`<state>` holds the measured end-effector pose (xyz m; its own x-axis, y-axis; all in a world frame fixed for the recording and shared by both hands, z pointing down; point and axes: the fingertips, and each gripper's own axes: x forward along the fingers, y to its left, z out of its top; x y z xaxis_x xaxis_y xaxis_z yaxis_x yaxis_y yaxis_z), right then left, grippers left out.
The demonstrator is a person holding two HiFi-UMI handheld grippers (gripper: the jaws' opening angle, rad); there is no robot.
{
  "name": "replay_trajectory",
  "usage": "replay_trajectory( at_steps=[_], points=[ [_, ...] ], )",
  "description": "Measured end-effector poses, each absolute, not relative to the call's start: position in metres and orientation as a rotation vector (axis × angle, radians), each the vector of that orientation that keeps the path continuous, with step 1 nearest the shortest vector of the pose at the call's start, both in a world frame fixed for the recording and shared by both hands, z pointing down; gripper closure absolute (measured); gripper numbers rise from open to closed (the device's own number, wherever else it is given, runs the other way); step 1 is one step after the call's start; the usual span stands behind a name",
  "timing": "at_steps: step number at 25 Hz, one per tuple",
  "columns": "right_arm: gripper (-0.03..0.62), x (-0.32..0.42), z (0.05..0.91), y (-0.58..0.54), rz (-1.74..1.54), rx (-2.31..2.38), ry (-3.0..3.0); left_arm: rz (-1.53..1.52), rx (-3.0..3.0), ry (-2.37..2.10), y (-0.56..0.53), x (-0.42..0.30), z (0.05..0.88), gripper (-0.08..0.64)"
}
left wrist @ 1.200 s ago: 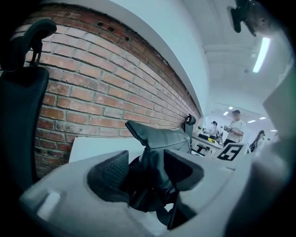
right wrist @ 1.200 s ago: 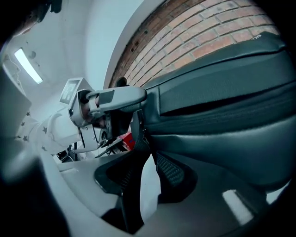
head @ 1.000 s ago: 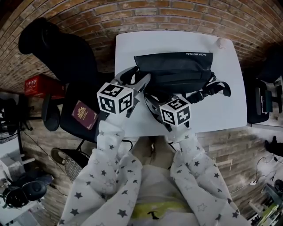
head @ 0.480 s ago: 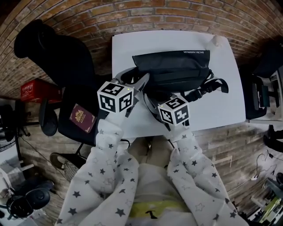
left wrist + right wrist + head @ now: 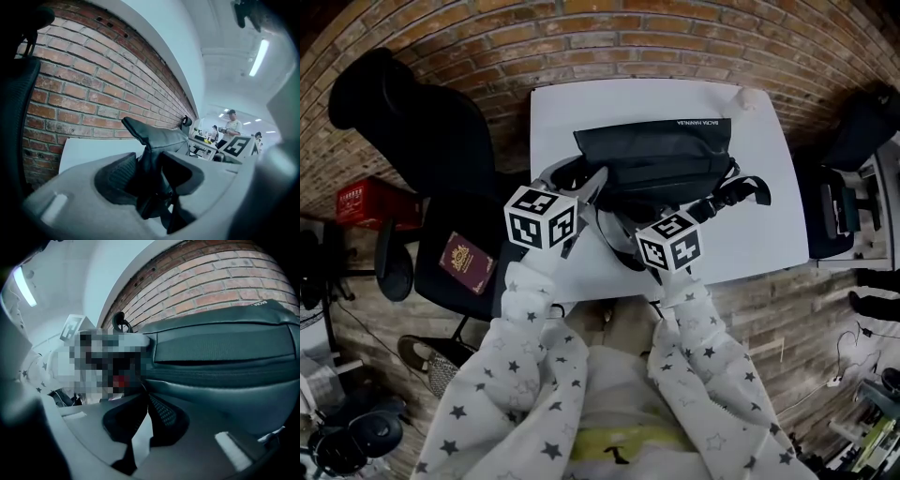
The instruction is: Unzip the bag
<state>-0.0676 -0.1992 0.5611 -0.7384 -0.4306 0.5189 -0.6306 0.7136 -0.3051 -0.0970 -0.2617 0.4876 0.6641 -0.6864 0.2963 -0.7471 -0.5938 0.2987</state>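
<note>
A black bag (image 5: 656,155) lies on the white table (image 5: 759,234), its strap and buckle (image 5: 741,192) trailing right. My left gripper (image 5: 589,184) is at the bag's left end. In the left gripper view (image 5: 150,166) its jaws are closing and a fold of the bag's end (image 5: 154,140) fills the gap, touching both pads. My right gripper (image 5: 682,210) is at the bag's near edge. In the right gripper view (image 5: 143,393) its tips meet on a small dark zipper pull at the seam of the bag (image 5: 220,362).
A black office chair (image 5: 412,131) stands left of the table, with a dark red booklet (image 5: 466,262) on a seat below it. A red box (image 5: 366,202) sits farther left. A small pale object (image 5: 748,98) rests on the table's far right corner. A second chair (image 5: 834,206) stands to the right.
Both grippers have stayed at the bag's near edge while the head view drifted a little. The bag and strap lie as before.
</note>
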Motion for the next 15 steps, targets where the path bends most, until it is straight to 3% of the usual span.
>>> replay_trajectory(
  at_steps=[15],
  points=[
    [0.577,-0.042,0.550,-0.206,0.604,0.773,-2.491,0.203,2.459,-1.194,-0.264,-0.087,0.489,0.390]
  ],
)
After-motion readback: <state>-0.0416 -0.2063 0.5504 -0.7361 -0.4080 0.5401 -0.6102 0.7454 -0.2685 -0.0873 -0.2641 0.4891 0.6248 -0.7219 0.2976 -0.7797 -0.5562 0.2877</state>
